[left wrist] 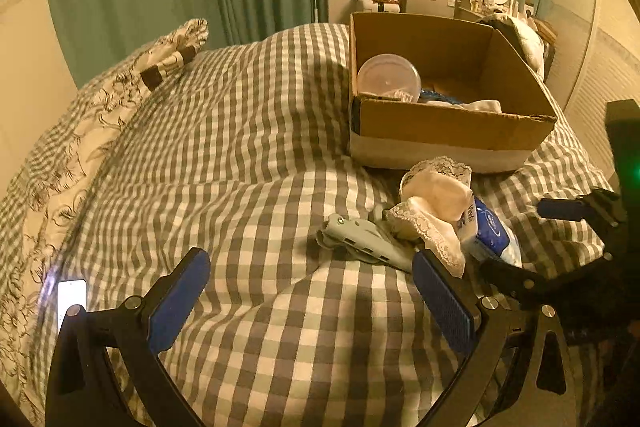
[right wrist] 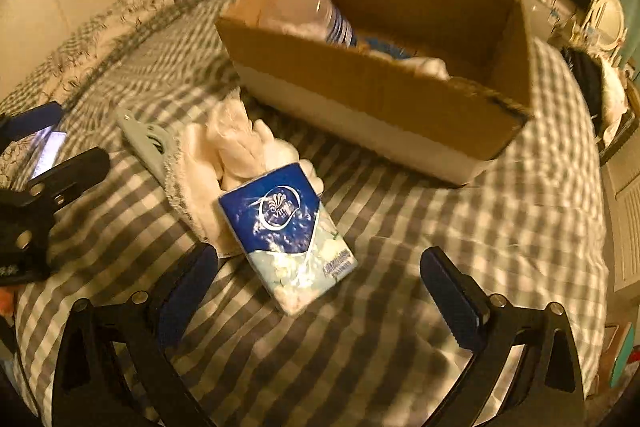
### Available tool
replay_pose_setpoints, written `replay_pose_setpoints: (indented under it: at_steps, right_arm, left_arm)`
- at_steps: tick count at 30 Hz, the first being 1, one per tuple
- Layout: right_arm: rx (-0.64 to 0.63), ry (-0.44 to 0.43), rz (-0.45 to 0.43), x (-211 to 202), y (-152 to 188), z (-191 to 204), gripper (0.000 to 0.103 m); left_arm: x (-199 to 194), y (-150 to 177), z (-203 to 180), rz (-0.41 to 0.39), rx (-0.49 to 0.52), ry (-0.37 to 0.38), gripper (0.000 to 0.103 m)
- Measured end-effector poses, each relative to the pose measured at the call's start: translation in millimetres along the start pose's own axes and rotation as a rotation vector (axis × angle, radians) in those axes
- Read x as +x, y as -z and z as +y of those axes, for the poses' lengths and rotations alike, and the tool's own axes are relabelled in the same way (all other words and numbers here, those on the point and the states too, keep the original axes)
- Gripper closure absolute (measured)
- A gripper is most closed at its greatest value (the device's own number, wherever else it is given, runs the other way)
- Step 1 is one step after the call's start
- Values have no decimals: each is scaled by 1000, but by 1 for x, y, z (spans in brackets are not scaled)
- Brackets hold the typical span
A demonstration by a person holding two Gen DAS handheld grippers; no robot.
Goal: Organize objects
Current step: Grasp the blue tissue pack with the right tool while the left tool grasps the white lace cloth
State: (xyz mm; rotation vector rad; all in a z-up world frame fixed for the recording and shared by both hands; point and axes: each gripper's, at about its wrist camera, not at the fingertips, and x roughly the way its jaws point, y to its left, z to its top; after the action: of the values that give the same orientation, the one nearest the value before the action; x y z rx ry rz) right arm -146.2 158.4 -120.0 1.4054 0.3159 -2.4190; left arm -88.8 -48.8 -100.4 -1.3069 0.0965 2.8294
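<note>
— Gingham-covered bed (right wrist: 400,227) is carrying what?
— Blue-and-white tissue pack (right wrist: 288,243) lying beside crumpled white lace cloth (right wrist: 224,155), partly hiding a pale green case (left wrist: 360,239); brown cardboard box (right wrist: 400,99) is blurring.
— Fingers?
— Left gripper (left wrist: 312,291) and right gripper (right wrist: 320,291) are hovering released, gripping nothing.

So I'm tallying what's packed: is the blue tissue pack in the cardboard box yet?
No, the blue tissue pack lies on the checked bedspread, in front of the cardboard box.

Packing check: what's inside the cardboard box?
Inside the cardboard box: a clear round tub, something blue, white cloth. The near wall hides the floor.
</note>
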Motion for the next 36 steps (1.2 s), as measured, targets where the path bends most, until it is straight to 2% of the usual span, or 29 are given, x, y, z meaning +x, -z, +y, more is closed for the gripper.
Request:
replay_pose_setpoints:
  at_steps: [3,6,7,8,14,17,19,25,28,32,36]
  right_arm:
    - [9,-17,16,8,-8,-4,7]
    - [-1,-52,50,16,-11,-4,25]
    - [-9,-62,59,18,-10,-4,36]
    - [-13,-62,59,18,-10,-4,41]
    - [50,-45,-43,-12,-2,-16,45]
    - [81,11,-103,-37,2,-26,45]
    - [94,52,-138,-51,3,-31,45]
    - [139,64,-199,-83,6,-53,45]
    - [147,49,-206,-82,5,-53,45]
    - [152,31,-202,-77,8,-55,45]
    - [163,13,-193,-72,11,-58,45]
  left_arm:
    - [1,0,0,4,-6,6,0]
    - [1,0,0,4,-6,3,0]
    - [0,0,0,3,-7,0,0]
    - [0,0,0,3,-8,-4,0]
    - [-9,-4,-6,-8,-7,6,0]
    - [-12,-9,-17,-18,18,19,0]
    - [-9,-14,-28,-22,30,53,0]
    - [20,-26,-60,35,101,101,1]
    - [34,-28,-71,65,121,110,3]
    - [49,-25,-80,115,151,119,11]
    - [60,-21,-83,159,169,130,33]
